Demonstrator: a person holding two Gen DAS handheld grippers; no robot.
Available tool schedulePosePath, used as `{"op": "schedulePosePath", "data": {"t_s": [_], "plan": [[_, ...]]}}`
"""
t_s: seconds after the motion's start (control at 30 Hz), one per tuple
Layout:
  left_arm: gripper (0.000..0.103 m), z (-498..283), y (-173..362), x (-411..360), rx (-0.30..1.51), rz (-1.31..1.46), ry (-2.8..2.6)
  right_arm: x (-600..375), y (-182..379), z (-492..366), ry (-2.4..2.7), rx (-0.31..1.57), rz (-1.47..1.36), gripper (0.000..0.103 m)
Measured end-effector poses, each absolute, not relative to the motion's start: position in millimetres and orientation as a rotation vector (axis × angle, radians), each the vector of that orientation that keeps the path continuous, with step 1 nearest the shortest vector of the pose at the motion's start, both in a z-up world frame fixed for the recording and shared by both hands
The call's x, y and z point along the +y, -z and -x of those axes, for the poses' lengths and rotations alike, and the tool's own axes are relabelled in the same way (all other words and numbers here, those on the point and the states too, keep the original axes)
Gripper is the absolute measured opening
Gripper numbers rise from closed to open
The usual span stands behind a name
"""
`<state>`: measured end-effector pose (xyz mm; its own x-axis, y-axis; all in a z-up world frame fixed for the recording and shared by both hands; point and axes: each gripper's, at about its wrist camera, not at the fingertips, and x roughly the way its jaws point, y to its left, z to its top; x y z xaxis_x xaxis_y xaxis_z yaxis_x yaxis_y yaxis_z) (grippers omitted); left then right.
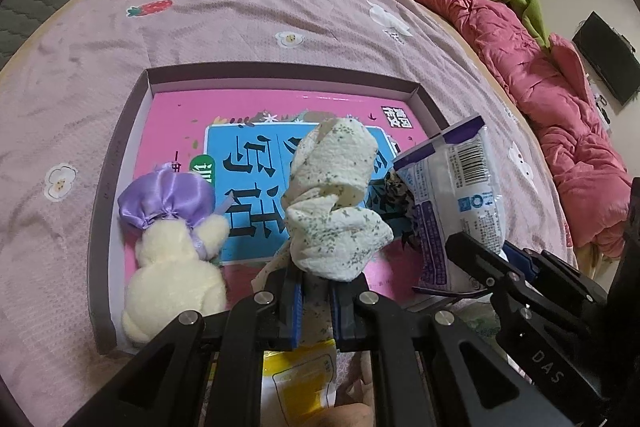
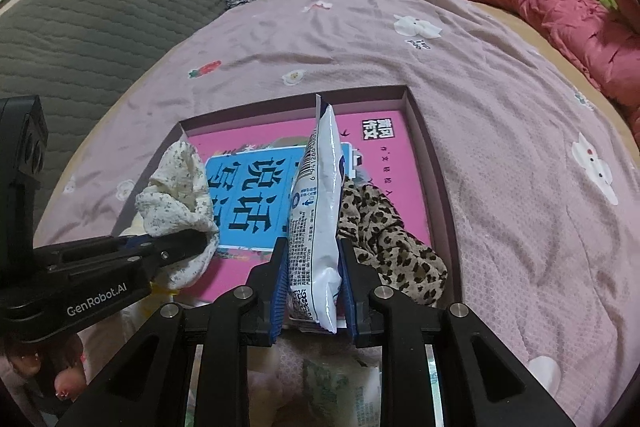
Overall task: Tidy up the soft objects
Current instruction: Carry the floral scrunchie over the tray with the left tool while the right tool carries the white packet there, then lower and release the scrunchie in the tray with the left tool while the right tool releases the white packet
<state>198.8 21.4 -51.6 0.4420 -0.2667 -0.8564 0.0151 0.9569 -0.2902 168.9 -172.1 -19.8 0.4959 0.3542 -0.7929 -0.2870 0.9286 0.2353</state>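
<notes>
Left gripper [image 1: 314, 291] was clamped on a crumpled floral cloth [image 1: 334, 203], right gripper [image 2: 314, 291] on a glossy white plastic packet [image 2: 320, 223] held upright; both were kept over the shallow box [image 1: 138, 107], likely for placing inside. A fluffy cream plush toy [image 1: 172, 267] with satin purple cap and a leopard-print fabric [image 2: 388, 239] were already laid in it.

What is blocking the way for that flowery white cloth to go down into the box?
Nothing visible. The floral white cloth, clamped in the left gripper, hangs over a bare stretch of the shallow pink-lined box. The cream plush toy with purple bonnet lies to its left, the leopard-print fabric to its right.
</notes>
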Motion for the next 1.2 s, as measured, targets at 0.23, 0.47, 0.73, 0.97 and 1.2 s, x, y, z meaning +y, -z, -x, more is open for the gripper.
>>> {"op": "schedulePosePath", "data": {"t_s": [0.23, 0.47, 0.73, 0.97, 1.2], "plan": [[0.011, -200.1, 55.5, 20.5, 1.119, 0.253, 0.177, -184.6, 19.8, -165.7, -0.353, 0.981, -0.086, 0.034], [0.013, -199.6, 61.0, 18.8, 1.147, 0.251, 0.167, -197.1, 14.8, -158.2, -0.314, 0.963, -0.071, 0.047], [0.013, -197.0, 61.8, 18.0, 1.168, 0.245, 0.153, -204.8, 11.1, -152.7, -0.288, 0.954, -0.060, 0.054], [0.017, -193.5, 63.1, 22.7, 1.183, 0.240, 0.127, -210.3, 5.7, -146.7, -0.260, 0.936, -0.037, 0.054], [0.021, -190.6, 61.0, 28.2, 1.184, 0.237, 0.099, -217.1, 3.7, -143.7, -0.238, 0.932, -0.039, 0.054]]}}
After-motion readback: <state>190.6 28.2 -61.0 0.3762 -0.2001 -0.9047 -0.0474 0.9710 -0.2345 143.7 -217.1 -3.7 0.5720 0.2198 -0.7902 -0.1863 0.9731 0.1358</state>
